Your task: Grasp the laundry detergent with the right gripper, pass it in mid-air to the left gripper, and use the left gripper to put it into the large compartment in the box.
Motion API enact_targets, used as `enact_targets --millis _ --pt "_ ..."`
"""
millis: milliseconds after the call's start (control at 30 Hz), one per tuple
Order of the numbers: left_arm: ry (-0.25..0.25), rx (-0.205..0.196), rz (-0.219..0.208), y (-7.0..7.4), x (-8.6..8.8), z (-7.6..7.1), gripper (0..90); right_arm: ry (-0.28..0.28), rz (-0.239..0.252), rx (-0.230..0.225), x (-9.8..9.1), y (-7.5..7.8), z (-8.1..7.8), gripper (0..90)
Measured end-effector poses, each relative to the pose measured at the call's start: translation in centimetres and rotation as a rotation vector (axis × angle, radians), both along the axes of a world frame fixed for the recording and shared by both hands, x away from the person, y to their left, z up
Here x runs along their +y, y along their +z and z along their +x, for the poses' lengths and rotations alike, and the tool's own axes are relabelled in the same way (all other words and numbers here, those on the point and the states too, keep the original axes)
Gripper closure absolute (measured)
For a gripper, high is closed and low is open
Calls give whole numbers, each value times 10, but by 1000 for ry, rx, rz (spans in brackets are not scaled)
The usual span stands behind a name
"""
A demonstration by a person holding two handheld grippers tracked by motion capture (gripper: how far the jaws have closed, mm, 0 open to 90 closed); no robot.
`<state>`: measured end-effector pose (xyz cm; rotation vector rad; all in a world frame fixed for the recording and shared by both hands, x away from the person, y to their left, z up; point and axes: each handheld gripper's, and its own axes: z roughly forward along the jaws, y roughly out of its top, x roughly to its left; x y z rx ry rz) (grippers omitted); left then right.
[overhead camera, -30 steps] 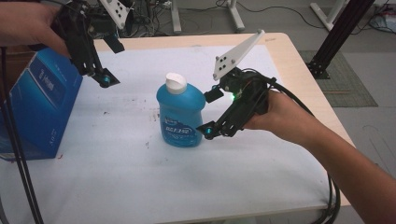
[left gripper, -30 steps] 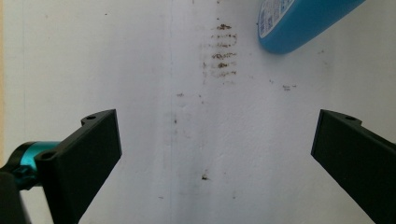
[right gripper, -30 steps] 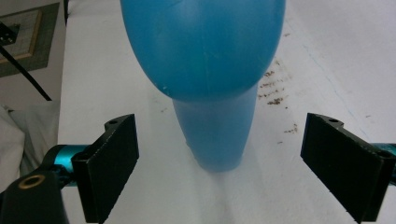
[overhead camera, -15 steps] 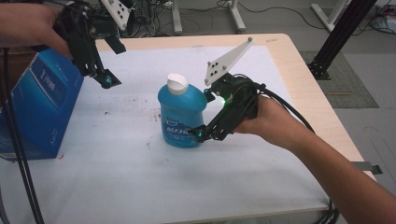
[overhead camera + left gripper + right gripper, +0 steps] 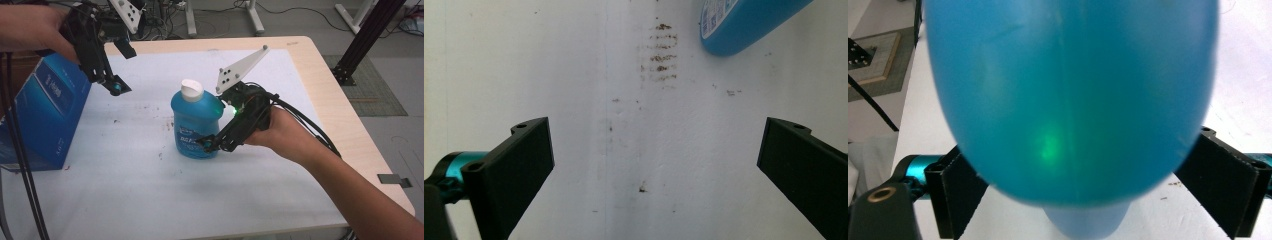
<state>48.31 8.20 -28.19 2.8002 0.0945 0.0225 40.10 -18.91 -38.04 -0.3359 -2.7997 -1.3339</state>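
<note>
Standing upright near the middle of the white mat (image 5: 150,200), the blue bottle (image 5: 196,122) with its white cap (image 5: 191,89) has the right gripper (image 5: 214,145) brought in low on the side away from the blue box (image 5: 42,117); in the right gripper view the bottle's body (image 5: 1068,100) bulges between the two black jaws, which sit at its flanks, but whether they are clamped or merely touching cannot be told from these pictures. The main risk, as I judge it, lies in that low and sideways hold: the body is rounded and smooth, so if the squeeze is light the bottle could slip out or swing on a lift, and if it is hard the soft wall may buckle. A push before the jaws close could also tip the bottle toward the box, since the liquid makes it top-heavy. The left gripper (image 5: 111,84) hangs released, jaws wide apart, above the mat between the box and the bottle, and in its own view the bottle's base (image 5: 744,25) lies just ahead; it lends no steadying support, and a careless sweep of it could knock the bottle over.
</note>
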Motion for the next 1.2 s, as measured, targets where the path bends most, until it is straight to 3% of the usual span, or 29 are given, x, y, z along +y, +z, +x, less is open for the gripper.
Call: enact_targets --millis 733,1033,1200 --pt "12 -1 1 -1 4 0 16 -19 60 -17 6 -13 -2 111" --pt "15 0 0 -1 4 0 16 -15 97 -15 4 -18 -3 191" --pt "16 -1 0 -1 4 0 16 -21 107 -23 6 -19 -4 193"
